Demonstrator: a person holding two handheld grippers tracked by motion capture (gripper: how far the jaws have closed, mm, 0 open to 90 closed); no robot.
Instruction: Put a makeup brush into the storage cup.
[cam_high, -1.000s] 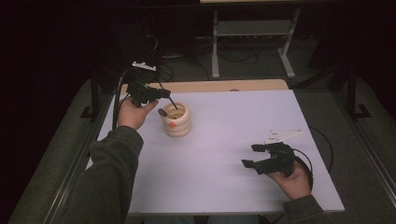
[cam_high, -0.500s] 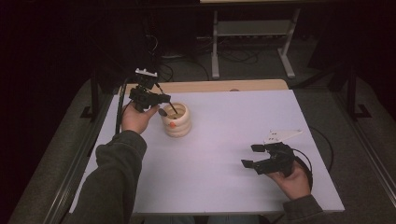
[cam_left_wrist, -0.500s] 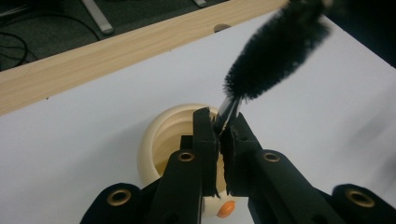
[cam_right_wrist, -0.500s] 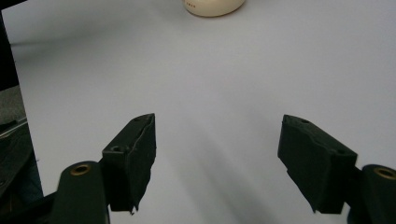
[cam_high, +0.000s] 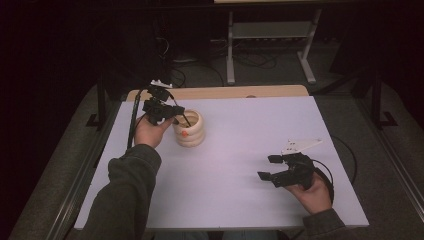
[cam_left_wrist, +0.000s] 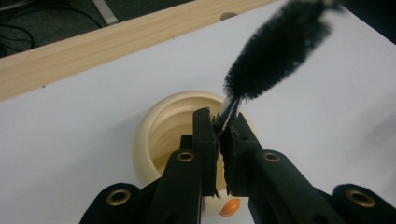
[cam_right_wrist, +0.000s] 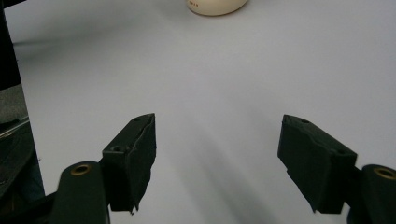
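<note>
Where the high view looks down on the white rectangular table (cam_high: 240, 165), the left gripper (cam_high: 172, 112) sits at the rim of a cream ribbed ceramic cup (cam_high: 192, 132) near the table's far left, the left hand (cam_high: 150, 131) gripping it from below with the forearm angled in from the bottom. The right gripper (cam_high: 269, 168) rests low near the front right, held level and pointing left, well apart from the cup.

In the left gripper view, the jaws are pressed together on the thin stem of a black bristled bottle brush (cam_left_wrist: 275, 49), whose bristle end slants up and away above the cup's mouth.

In the right gripper view, the jaws stand spread wide over bare table, nothing between them.
</note>
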